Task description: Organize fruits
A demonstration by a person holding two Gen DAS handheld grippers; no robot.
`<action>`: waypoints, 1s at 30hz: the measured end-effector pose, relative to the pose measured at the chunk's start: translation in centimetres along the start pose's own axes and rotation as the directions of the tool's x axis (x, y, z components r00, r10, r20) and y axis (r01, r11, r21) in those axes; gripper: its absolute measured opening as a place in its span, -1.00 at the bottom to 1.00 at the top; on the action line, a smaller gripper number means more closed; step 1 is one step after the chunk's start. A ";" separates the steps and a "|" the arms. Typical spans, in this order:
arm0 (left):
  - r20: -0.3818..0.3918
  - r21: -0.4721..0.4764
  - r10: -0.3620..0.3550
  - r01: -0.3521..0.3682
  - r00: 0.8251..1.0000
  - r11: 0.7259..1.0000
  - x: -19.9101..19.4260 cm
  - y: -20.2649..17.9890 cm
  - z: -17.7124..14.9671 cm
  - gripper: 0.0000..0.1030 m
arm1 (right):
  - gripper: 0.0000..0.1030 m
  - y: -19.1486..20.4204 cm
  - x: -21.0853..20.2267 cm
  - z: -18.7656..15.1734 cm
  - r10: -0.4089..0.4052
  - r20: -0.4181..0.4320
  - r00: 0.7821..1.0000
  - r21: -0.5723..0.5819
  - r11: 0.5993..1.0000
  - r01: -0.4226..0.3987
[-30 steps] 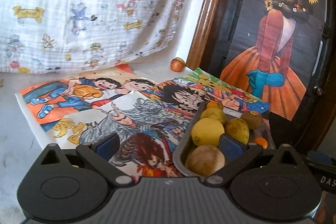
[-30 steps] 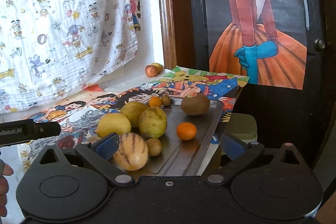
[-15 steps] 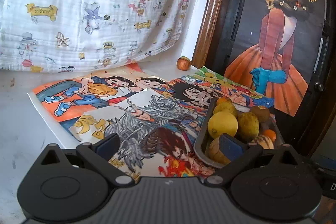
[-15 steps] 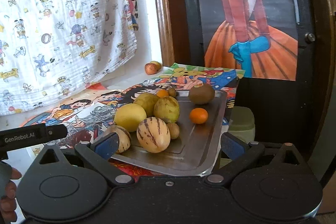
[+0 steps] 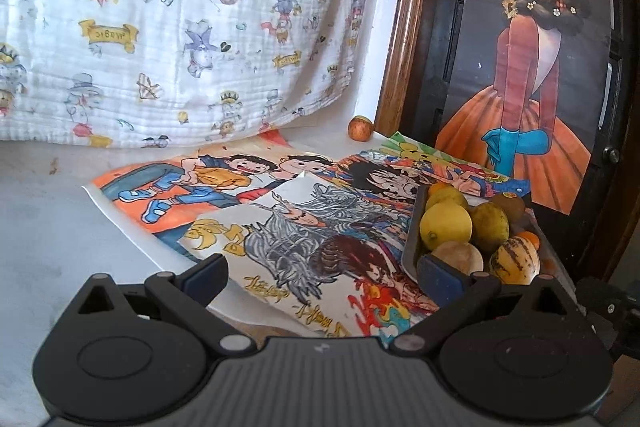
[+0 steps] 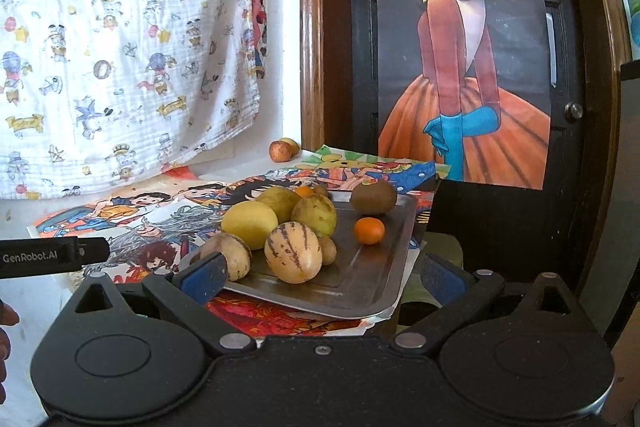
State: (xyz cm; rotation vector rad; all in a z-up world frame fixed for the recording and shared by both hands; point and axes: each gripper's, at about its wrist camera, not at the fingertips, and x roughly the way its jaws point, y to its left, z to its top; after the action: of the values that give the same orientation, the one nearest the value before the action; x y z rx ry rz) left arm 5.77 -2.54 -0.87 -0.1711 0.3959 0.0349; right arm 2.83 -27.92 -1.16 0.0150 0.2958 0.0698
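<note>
A metal tray (image 6: 372, 279) lies on cartoon posters at the table's right edge and holds several fruits: a yellow lemon (image 6: 249, 225), a striped melon (image 6: 293, 252), a small orange (image 6: 369, 230), a brown kiwi (image 6: 373, 197) and greenish fruits. In the left wrist view the tray (image 5: 410, 247) and lemon (image 5: 446, 227) sit at the right. My left gripper (image 5: 322, 273) is open and empty above the posters, left of the tray. My right gripper (image 6: 318, 273) is open and empty in front of the tray. Two small fruits, one an apple (image 6: 279, 150), lie by the far wall.
Cartoon posters (image 5: 248, 203) cover the white tabletop. A printed cloth (image 5: 180, 27) hangs on the wall behind. A dark wooden-framed door with a girl poster (image 6: 460, 67) stands right of the table. The left gripper's body (image 6: 48, 257) shows at the left of the right wrist view.
Both grippers have drawn back from the tray and stayed open. The left one has also shifted left, so the tray now sits further right in its view.
</note>
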 end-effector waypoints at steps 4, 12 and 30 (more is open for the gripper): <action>0.007 0.025 0.000 0.000 1.000 1.000 -0.5 0.2 -0.5 0.99 | 0.99 0.6 -0.6 -0.5 0.013 0.013 1.000 -0.022 1.000 -0.013; 0.024 0.054 -0.018 0.017 1.000 0.998 -1.6 0.7 -1.1 0.99 | 0.99 1.4 -1.3 -1.0 0.041 0.007 0.999 -0.060 0.997 -0.041; 0.044 0.126 -0.044 0.038 0.998 0.991 -3.4 0.8 -1.7 0.99 | 0.99 0.5 -3.0 -2.0 0.057 0.006 0.998 -0.005 0.998 -0.057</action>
State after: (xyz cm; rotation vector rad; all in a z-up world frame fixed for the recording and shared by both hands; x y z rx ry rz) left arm 1.95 -2.10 -1.27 -0.0544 0.3466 -0.0260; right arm -0.64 -27.58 -2.20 0.0188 0.2887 0.1270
